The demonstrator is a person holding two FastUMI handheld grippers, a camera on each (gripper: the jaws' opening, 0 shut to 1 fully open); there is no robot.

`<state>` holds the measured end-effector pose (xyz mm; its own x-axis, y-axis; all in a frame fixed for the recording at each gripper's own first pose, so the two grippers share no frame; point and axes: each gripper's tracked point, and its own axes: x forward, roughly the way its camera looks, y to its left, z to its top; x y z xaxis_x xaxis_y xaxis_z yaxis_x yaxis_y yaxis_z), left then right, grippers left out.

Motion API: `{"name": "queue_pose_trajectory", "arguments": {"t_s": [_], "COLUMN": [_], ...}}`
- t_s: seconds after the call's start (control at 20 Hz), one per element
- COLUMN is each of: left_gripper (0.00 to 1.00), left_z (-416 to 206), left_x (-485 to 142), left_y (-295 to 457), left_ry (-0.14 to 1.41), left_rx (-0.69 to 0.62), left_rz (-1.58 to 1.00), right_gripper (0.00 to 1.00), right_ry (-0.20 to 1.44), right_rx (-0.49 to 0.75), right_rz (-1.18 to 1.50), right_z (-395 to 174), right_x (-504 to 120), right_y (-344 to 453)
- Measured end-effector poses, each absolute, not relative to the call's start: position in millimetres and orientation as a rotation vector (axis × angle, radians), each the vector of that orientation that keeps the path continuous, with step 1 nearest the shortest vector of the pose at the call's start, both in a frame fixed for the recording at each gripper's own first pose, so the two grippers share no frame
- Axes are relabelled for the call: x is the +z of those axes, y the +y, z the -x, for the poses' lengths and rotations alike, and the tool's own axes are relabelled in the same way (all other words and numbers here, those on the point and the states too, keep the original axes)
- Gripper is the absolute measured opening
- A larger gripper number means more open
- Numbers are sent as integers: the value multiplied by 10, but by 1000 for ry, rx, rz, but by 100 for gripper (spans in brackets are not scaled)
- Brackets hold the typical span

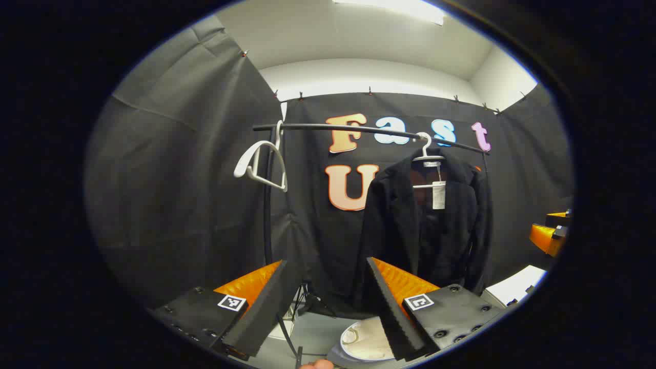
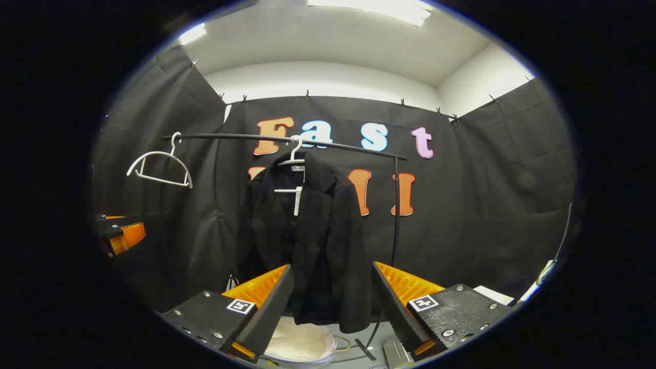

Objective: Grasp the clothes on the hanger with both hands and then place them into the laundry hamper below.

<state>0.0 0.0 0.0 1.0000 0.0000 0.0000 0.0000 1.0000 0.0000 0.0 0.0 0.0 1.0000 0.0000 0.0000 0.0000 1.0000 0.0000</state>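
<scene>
Left gripper view: nearest, left gripper [image 1: 328, 307] with fingers spread wide apart, nothing between them. Just below the gap, at the bottom edge, a fingertip [image 1: 316, 364] of the person. Beyond the fingers, low down, white laundry hamper [image 1: 365, 342] on the pale floor [image 1: 313, 333], partly hidden behind the right-hand finger. Farther off, black jacket [image 1: 425, 230] on a white hanger [image 1: 428, 156], hung toward the right end of the black rail [image 1: 369, 130]; a white tag [image 1: 438, 195] dangling at the open collar. Near the rail's left end, an empty white hanger [image 1: 261, 161], tilted, beside the rack's upright pole [image 1: 267, 215]. At the far right edge, the other gripper [image 1: 551, 233], well apart from the jacket. Black cloth wall [image 1: 179, 195] behind everything.

Right gripper view: nearest, right gripper [image 2: 332, 302], fingers likewise held wide, gripping nothing. Between and beyond them, the jacket [image 2: 307, 241] hanging on its hanger [image 2: 293, 154], its hem hanging down to just above the hamper [image 2: 300, 344], whose rim is cut off by the left-hand finger. Empty hanger [image 2: 159, 166] toward the rail's [image 2: 287, 139] left end, well apart from the jacket. Upright pole [image 2: 395, 210] just right of the jacket, its foot [image 2: 365, 349] on the floor beside the hamper. At the left edge, the left gripper [image 2: 120, 236], away from the garment.
</scene>
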Motion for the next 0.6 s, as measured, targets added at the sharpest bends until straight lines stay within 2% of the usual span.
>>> {"name": "queue_pose_trajectory", "arguments": {"t_s": [0.05, 0.15, 0.2, 0.25, 0.35, 0.6], "left_gripper": [93, 100, 96, 100, 93, 93], "left_z": [36, 84, 105, 115, 113, 80], "left_x": [8, 38, 48, 76, 120, 139], "left_y": [-16, -40, -40, -65, -98, -168], "left_ry": [-9, -22, -21, -29, -46, -43], "left_rx": [3, 5, 2, -10, -25, -43], "left_rz": [13, 23, 19, 18, 18, 13], "right_gripper": [93, 93, 93, 93, 93, 93], "right_ry": [-5, 9, 11, -7, -27, -32], "right_rx": [1, 0, 9, 13, 17, 28], "right_rz": [17, 40, 44, 50, 55, 42], "right_z": [4, 19, 64, 97, 134, 129], "right_x": [-14, -35, -27, 13, 69, 77], "right_y": [10, 3, 52, 79, 116, 216]}}
